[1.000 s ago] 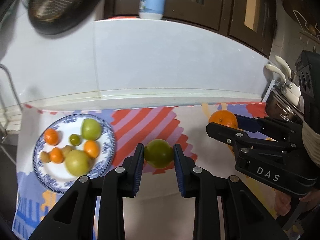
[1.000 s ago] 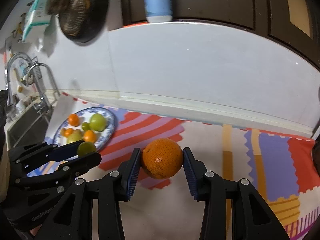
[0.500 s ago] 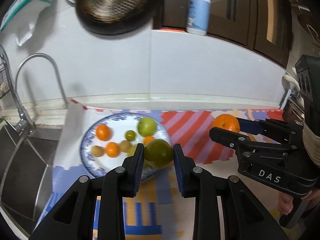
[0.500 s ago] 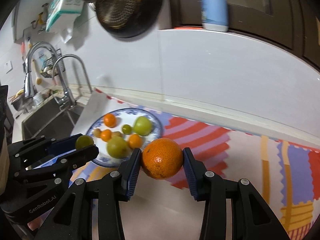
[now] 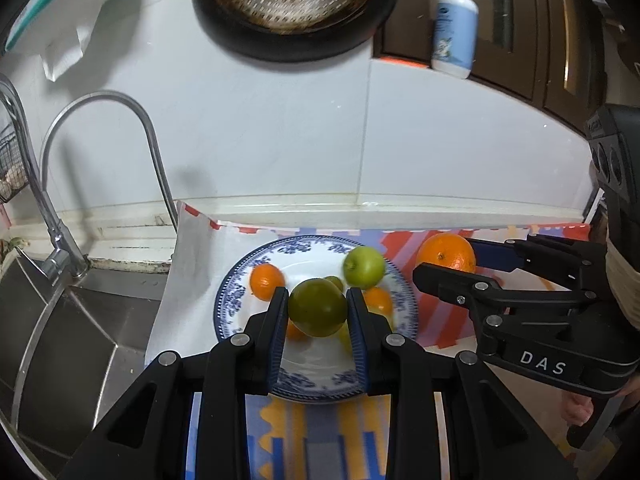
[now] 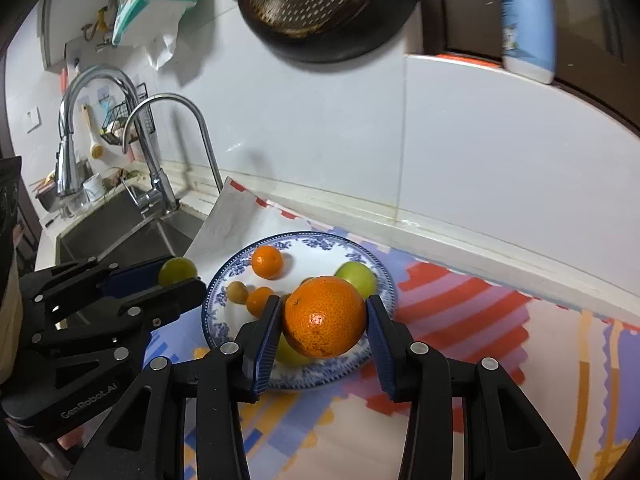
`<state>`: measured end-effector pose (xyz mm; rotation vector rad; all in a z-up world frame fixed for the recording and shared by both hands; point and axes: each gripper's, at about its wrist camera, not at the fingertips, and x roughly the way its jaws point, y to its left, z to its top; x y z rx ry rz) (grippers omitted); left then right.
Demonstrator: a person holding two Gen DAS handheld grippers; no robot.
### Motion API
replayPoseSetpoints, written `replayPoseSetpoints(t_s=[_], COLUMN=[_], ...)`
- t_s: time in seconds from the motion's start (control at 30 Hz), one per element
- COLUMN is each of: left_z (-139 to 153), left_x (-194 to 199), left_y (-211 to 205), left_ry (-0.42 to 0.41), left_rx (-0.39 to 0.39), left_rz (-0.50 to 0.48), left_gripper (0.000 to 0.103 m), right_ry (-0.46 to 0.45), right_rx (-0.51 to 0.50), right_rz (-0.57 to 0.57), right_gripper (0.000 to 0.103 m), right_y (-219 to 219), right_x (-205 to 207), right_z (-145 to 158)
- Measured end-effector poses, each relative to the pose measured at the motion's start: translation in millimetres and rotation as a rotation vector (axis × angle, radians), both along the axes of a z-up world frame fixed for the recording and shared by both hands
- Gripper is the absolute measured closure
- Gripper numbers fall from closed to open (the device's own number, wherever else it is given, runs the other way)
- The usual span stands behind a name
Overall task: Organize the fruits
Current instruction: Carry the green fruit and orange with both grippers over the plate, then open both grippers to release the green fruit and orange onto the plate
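Note:
My left gripper (image 5: 317, 307) is shut on a dark green round fruit (image 5: 318, 307), held above the blue-and-white plate (image 5: 230, 300). My right gripper (image 6: 323, 318) is shut on a large orange (image 6: 324, 317), hovering over the plate's near right part (image 6: 376, 264). On the plate lie small oranges (image 6: 267, 261), a light green apple (image 5: 363, 267) and other small fruits, partly hidden behind the held fruit. In the left wrist view the right gripper (image 5: 444, 264) with its orange (image 5: 446, 253) is to the right of the plate. In the right wrist view the left gripper (image 6: 176, 276) with the green fruit (image 6: 177, 270) is left of the plate.
The plate rests on a colourful patterned mat (image 6: 500, 340) on the counter. A steel sink (image 5: 60, 340) with a curved tap (image 5: 120, 120) lies to the left. White tiled wall behind, a dark pan (image 5: 296, 4) hanging above, a blue bottle (image 5: 456, 28) on a ledge.
Both grippers have travelled left across the mat with their fruits and are now over the plate; the sink and tap have come into view.

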<state>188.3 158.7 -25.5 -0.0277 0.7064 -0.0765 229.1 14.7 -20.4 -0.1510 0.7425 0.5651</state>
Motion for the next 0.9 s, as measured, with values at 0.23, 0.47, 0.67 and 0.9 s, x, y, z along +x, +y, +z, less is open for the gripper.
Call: replayPoseSetpoints(t_s=[0.23,0.47,0.67,0.9], left_z=[-21.7,-42.5,-56.4,-64.1], left_x=[24.5,45.6,45.5,47.6], left_y=[20.1,23.6,14.7,15.4], left_ry=[0.029,0.081,0.140,0.171], left_rx=[-0.004,-0.021,-0.044,-0.062], left_rz=[-0.015,-0.029,-0.066,-0.045], left_gripper=[0.074,0.074,0.074,0.073], right_ry=[0.034,0.069,0.108,0.131], right_rx=[-0.017,-0.036,-0.034,-0.042], right_rz=[0.023,0.044,0.048,0.061], right_gripper=[0.060,0.060,0.060,0.060], right_y=[25.9,38.2,42.5,48.0], right_x=[26.4,47.0,61.8,63.7], right_z=[-21.3,-43.0,-58.5,-70.3])
